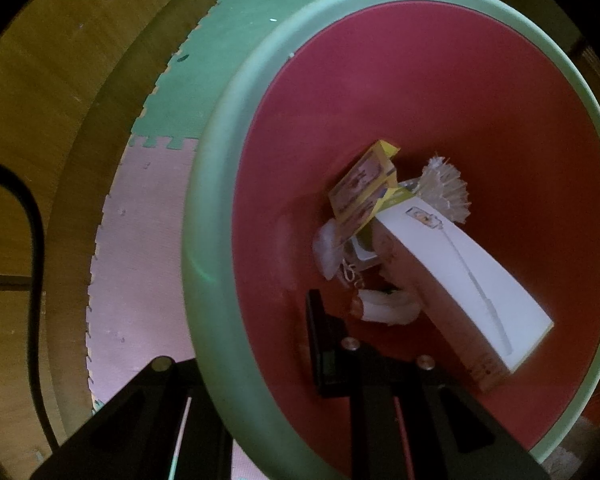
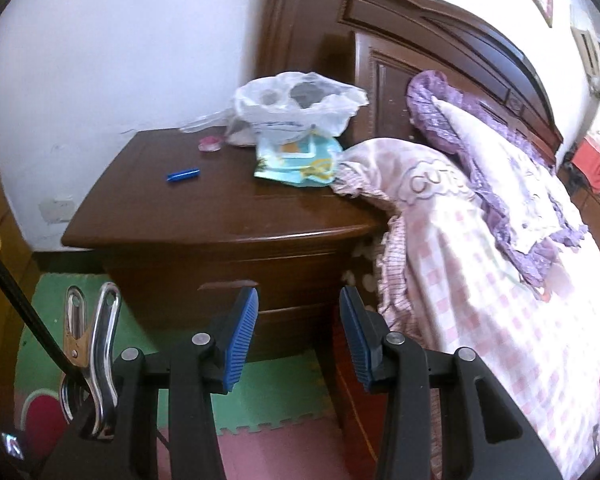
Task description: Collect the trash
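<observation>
In the left wrist view I look down into a trash bin (image 1: 211, 208) with a pale green rim and a red inside. My left gripper (image 1: 243, 344) is shut on that rim, one finger outside and one inside. At the bottom lie a yellow box (image 1: 364, 188), a long white box (image 1: 460, 272), a bundle of thin sticks (image 1: 448, 188) and crumpled tissue (image 1: 328, 248). My right gripper (image 2: 298, 312) stands open with nothing between its blue pads (image 2: 241, 336), low in front of a brown nightstand (image 2: 203, 216). On it rest a clear plastic bag (image 2: 295, 108), a light blue packet (image 2: 300, 160), a small blue object (image 2: 183, 175) and a small pink item (image 2: 209, 144).
A bed with a pink checked quilt (image 2: 480, 280) and a purple frilled pillow (image 2: 500, 148) fills the right, against a dark wooden headboard (image 2: 400, 40). Green and pink foam mats (image 2: 259, 400) cover the floor. A metal clip (image 2: 95, 352) hangs on a black cable at the left.
</observation>
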`<state>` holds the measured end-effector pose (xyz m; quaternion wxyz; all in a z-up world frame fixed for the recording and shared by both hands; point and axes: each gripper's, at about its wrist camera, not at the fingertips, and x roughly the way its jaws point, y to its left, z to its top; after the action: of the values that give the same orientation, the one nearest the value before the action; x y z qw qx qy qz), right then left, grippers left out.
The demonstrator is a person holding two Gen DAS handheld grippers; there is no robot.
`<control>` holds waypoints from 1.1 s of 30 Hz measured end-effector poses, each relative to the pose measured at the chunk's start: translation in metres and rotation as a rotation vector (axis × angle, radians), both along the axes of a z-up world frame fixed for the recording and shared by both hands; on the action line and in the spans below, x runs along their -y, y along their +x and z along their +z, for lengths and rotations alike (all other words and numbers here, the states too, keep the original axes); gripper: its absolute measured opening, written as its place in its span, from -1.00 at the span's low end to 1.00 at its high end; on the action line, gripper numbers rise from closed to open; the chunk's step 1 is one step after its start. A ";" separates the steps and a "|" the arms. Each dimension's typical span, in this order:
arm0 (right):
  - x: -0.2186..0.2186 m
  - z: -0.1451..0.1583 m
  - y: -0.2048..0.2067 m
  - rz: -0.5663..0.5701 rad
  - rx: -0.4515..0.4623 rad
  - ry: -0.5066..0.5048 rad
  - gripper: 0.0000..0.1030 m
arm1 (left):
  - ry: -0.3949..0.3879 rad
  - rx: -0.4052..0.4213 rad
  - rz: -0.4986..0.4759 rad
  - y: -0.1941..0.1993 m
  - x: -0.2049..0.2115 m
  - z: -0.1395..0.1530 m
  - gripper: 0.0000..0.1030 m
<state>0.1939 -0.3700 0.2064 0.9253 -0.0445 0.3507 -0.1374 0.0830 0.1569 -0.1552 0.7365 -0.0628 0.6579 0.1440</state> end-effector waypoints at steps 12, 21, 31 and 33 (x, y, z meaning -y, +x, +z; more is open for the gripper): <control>0.034 -0.001 0.035 -0.047 -0.010 -0.047 -0.15 | 0.007 -0.006 0.001 0.000 0.000 0.000 -0.74; 0.036 -0.002 0.062 -0.024 0.004 -0.091 -0.15 | 0.006 -0.012 0.005 0.000 0.000 -0.001 -0.74; 0.052 -0.005 0.123 -0.005 -0.020 -0.033 0.05 | 0.016 -0.019 0.008 -0.002 0.000 -0.002 -0.72; 0.053 0.002 0.138 -0.002 -0.008 -0.028 0.05 | 0.019 -0.021 0.007 -0.001 0.000 -0.002 -0.71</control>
<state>0.3317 -0.4230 0.2086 0.9230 -0.0576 0.3525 -0.1430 0.0820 0.1565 -0.1570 0.7297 -0.0568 0.6640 0.1534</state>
